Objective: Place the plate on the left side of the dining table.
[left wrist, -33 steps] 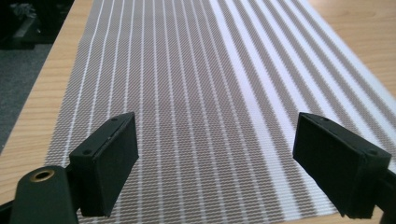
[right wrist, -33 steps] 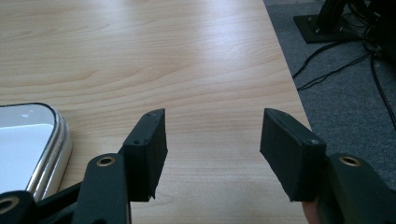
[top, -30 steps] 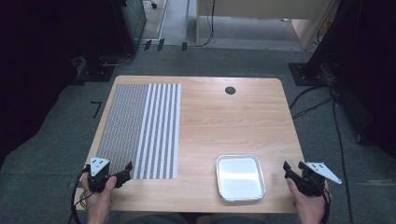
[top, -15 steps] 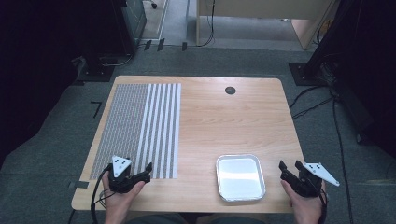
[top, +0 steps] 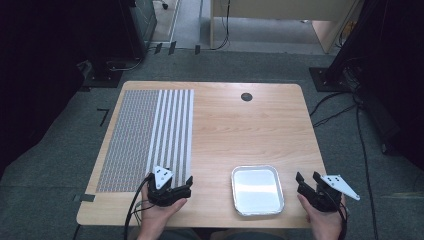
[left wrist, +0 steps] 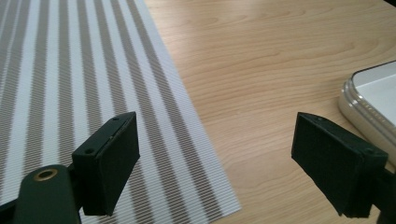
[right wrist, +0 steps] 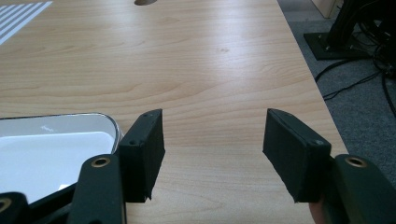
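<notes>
The left gripper (top: 182, 184) is held low over the near edge of the wooden table (top: 240, 130), at the near right corner of the striped placemat (top: 150, 135), with its jaws spread wide and nothing between them. In the left gripper view the mat's corner (left wrist: 205, 196) is seen lying flat between the two black pads, so the gripper appears to be lined up to take that corner, probably because a flat mat is most easily lifted by an edge. The right gripper (top: 309, 181) is kept at the table's near right edge, just beside the metal tray (top: 257, 190), jaws likewise wide apart and empty. The tray's rim (right wrist: 105, 122) is seen close to the left pad in the right gripper view, not touched. The tray is empty and lies well apart from the mat.
</notes>
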Available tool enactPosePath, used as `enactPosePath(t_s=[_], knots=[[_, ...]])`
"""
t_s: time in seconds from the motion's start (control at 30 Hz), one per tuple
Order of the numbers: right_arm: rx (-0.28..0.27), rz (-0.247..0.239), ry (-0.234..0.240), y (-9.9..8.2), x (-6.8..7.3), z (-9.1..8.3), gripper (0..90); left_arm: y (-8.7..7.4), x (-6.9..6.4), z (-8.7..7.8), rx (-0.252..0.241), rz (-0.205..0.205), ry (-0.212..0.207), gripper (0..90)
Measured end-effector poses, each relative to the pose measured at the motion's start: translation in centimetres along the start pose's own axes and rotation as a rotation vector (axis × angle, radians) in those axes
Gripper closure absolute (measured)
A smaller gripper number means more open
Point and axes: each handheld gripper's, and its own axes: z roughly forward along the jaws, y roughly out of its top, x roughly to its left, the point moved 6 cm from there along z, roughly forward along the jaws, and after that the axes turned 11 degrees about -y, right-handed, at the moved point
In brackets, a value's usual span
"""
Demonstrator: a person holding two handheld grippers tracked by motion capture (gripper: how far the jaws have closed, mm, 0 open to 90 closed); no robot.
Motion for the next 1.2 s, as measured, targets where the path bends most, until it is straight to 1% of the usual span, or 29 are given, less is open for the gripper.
enactPosePath(t_s=[0.07, 0.1, 0.13, 0.17, 0.23, 0.3, 0.43, 0.57, 0.63, 0.7, 0.8, 0.9, 0.97, 1.0, 1.03, 1.07, 1.13, 1.2], knots=[[-0.002, 0.002, 0.002, 0.0, 0.1, 0.0, 38.9, 0.0, -0.8, 0.5, 0.008, 0.002, -0.011, 15.2], [-0.002, 0.002, 0.002, 0.0, 0.1, 0.0, 38.9, 0.0, -0.8, 0.5, 0.008, 0.002, -0.011, 15.3], [-0.004, 0.004, 0.005, 0.0, 0.1, -0.1, 39.1, 0.0, -1.3, 0.9, 0.01, 0.001, -0.022, 15.3], [-0.016, 0.001, 0.006, 0.0, 0.1, -0.2, 43.2, 0.1, -2.1, 1.3, 0.011, 0.005, -0.029, 15.9], [-0.044, -0.008, 0.003, 0.1, 0.3, -0.4, 46.7, 0.1, -2.8, 1.7, 0.011, 0.005, -0.027, 17.4], [-0.059, -0.003, 0.006, 0.3, 0.3, -0.6, 48.7, 0.1, -3.3, 2.2, 0.006, 0.002, -0.017, 21.2], [-0.065, -0.003, 0.029, 0.2, 0.6, -0.7, 53.9, 0.1, -4.3, 2.8, 0.004, 0.005, -0.021, 24.1], [-0.063, -0.012, 0.048, -0.1, 0.9, -0.6, 53.7, 0.1, -5.2, 3.4, 0.007, 0.02, -0.018, 25.5], [-0.052, -0.001, 0.071, -0.3, 1.1, -0.4, 55.0, 0.0, -5.7, 3.7, 0.003, 0.021, -0.012, 27.8], [-0.042, 0.0, 0.078, -0.4, 1.3, -0.3, 57.3, 0.0, -6.1, 4.0, 0.006, 0.02, -0.006, 29.9], [-0.032, 0.004, 0.108, -0.6, 1.7, -0.3, 62.7, -0.1, -6.9, 4.4, 0.015, 0.021, -0.019, 31.3], [-0.024, 0.005, 0.137, -0.7, 2.2, -0.5, 67.2, -0.1, -7.7, 4.7, 0.011, 0.021, -0.039, 33.9], [-0.015, -0.006, 0.156, -0.9, 2.6, -0.5, 69.9, -0.1, -8.4, 4.8, -0.001, 0.014, -0.059, 38.2], [-0.01, -0.015, 0.157, -1.0, 2.7, -0.4, 71.5, -0.1, -8.7, 4.9, -0.005, 0.012, -0.067, 39.5], [-0.002, -0.017, 0.157, -1.1, 2.8, -0.4, 73.2, -0.1, -9.0, 5.0, -0.004, 0.012, -0.078, 41.2], [0.009, -0.011, 0.167, -1.2, 2.9, -0.4, 75.6, -0.2, -9.3, 5.1, -0.003, 0.013, -0.09, 44.0], [0.027, 0.004, 0.208, -1.3, 3.3, -0.5, 78.0, -0.4, -9.9, 5.3, 0.001, 0.024, -0.099, 47.2], [0.043, 0.013, 0.242, -1.5, 3.7, -0.5, 80.7, -0.7, -10.4, 5.6, 0.01, 0.026, -0.11, 51.0]])
